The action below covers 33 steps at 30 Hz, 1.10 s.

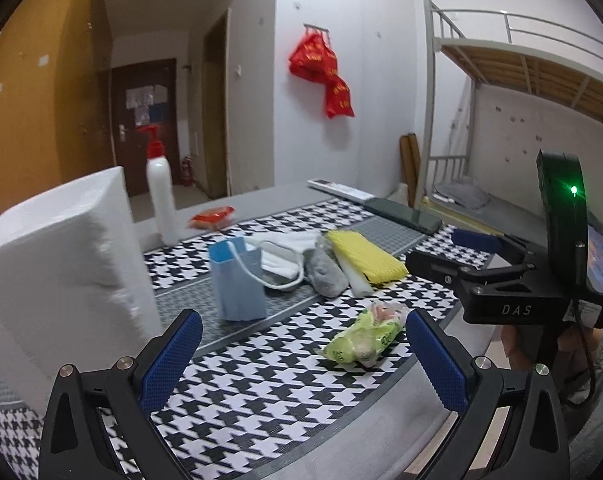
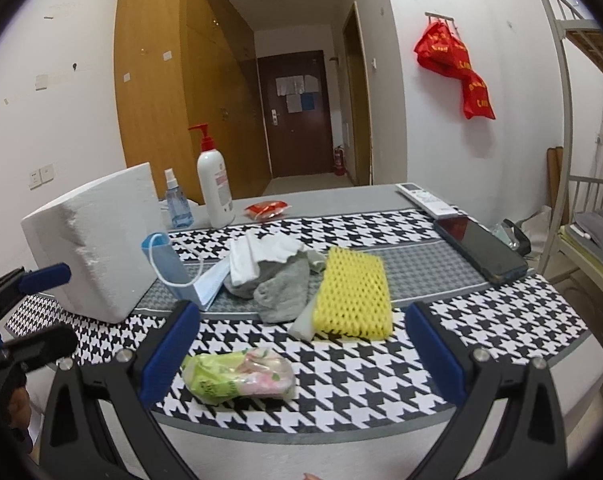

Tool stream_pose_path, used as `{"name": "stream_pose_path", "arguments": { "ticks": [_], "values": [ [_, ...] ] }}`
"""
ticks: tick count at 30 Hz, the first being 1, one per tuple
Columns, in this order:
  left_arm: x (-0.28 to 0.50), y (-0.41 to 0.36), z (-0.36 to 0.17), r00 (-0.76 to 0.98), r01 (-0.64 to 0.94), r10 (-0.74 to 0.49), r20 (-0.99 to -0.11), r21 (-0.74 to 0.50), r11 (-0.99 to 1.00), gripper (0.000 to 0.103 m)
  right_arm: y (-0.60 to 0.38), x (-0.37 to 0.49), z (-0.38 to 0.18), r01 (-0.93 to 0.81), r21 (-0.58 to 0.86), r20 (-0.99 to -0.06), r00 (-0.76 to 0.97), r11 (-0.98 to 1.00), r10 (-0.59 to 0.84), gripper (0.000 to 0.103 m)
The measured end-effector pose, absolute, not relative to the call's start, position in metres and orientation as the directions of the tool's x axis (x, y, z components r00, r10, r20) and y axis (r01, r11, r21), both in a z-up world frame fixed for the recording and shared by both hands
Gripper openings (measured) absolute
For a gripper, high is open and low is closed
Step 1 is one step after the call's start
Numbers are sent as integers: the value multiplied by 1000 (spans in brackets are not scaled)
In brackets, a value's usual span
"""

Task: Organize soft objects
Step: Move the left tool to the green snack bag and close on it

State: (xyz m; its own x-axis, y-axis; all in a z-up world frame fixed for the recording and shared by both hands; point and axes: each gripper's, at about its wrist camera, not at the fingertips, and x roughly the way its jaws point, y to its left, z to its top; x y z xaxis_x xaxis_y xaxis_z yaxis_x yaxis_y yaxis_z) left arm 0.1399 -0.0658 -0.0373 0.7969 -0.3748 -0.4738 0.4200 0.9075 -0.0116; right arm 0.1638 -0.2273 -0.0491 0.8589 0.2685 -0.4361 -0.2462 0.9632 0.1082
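Note:
Soft things lie on a houndstooth mat (image 2: pixel 481 320): a green and pink tissue pack (image 2: pixel 239 374) (image 1: pixel 363 336) near the front edge, a yellow foam net (image 2: pixel 353 298) (image 1: pixel 367 254) over a white foam strip (image 2: pixel 303 322), a grey sock (image 2: pixel 281 292) (image 1: pixel 325 274), white folded cloth (image 2: pixel 261 254) (image 1: pixel 289 250) and a blue face mask (image 2: pixel 173 266) (image 1: pixel 237 280). My left gripper (image 1: pixel 301 360) hovers open over the mat's front, empty. My right gripper (image 2: pixel 301 352) is open just behind the tissue pack, holding nothing; it also shows at the right of the left wrist view (image 1: pixel 453 248).
A white foam block (image 2: pixel 97 244) (image 1: pixel 57 276) stands at the left. Behind it are a blue spray bottle (image 2: pixel 177 204), a white pump bottle (image 2: pixel 215 184) (image 1: pixel 161 196) and a red packet (image 2: pixel 267 208). A remote (image 2: pixel 425 200) and phone (image 2: pixel 481 252) lie at the right. A bunk bed (image 1: pixel 521 80) stands beyond.

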Motion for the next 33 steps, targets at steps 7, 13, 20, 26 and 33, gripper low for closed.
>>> {"name": "stream_pose_path", "arguments": {
  "ticks": [7, 13, 20, 26, 33],
  "values": [
    [151, -83, -42, 741, 499, -435, -511, -14, 867, 102, -235, 173, -53, -224, 105, -452, 857, 969, 247, 103],
    [161, -91, -44, 705, 537, -452, -547, -5, 844, 102, -237, 183, -57, -217, 100, -469, 851, 971, 238, 103],
    [173, -99, -53, 639, 588, -470, -610, -7, 809, 102, -243, 193, -60, -203, 98, -487, 844, 974, 224, 103],
    [180, -112, -67, 603, 620, -435, -669, 49, 783, 102, -253, 200, -64, -189, 98, -506, 836, 977, 212, 103],
    [193, -123, -78, 554, 679, -458, -695, 59, 732, 102, -257, 211, -71, -177, 95, -540, 818, 980, 200, 103]
  ]
}}
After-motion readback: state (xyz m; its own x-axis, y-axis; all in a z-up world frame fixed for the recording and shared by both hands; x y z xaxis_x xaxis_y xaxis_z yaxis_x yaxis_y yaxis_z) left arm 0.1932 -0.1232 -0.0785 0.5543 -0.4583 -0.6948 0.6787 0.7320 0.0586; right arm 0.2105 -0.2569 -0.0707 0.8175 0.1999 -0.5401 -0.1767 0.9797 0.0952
